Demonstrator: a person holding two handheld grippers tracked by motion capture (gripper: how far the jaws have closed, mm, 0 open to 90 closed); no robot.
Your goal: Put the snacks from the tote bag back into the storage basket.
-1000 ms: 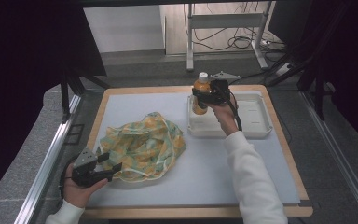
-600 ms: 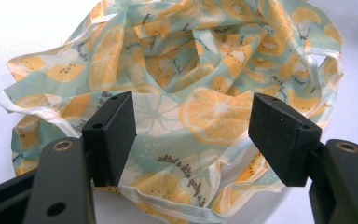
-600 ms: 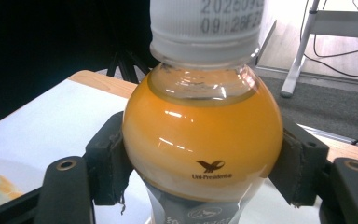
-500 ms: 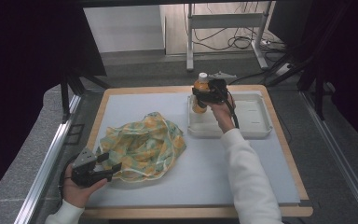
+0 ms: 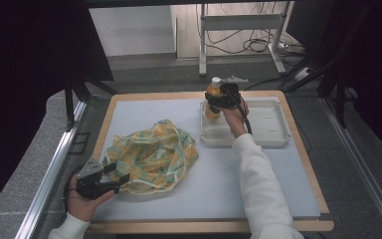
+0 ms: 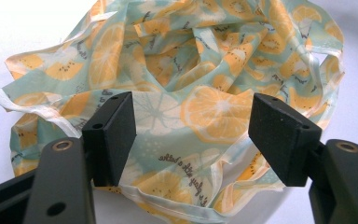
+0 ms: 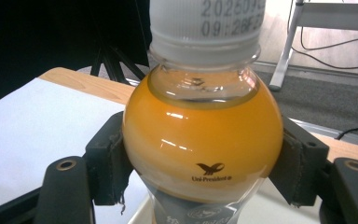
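Observation:
A small bottle of orange drink (image 5: 212,94) with a white cap stands upright over the left end of a white tray (image 5: 271,124). My right gripper (image 5: 215,103) is shut on it. In the right gripper view both pads press the round orange bulge of the bottle (image 7: 200,135), with my right gripper (image 7: 200,163) around it. I cannot tell whether its base touches the tray. A crumpled cloth bag (image 5: 154,154) printed with orange slices lies on the white mat. My left gripper (image 5: 119,174) is open at its near left edge. In the left gripper view the bag (image 6: 205,70) lies just beyond my left gripper (image 6: 191,135).
The white mat (image 5: 144,112) lies on a table with a wooden rim (image 5: 107,119). The right part of the tray holds nothing. A metal rail (image 5: 54,164) runs along the table's left side. A metal stand and cables (image 5: 248,30) sit on the floor beyond.
The right hand with the bottle has eased slightly left and down over the tray's left end. The left gripper and the bag have stayed put.

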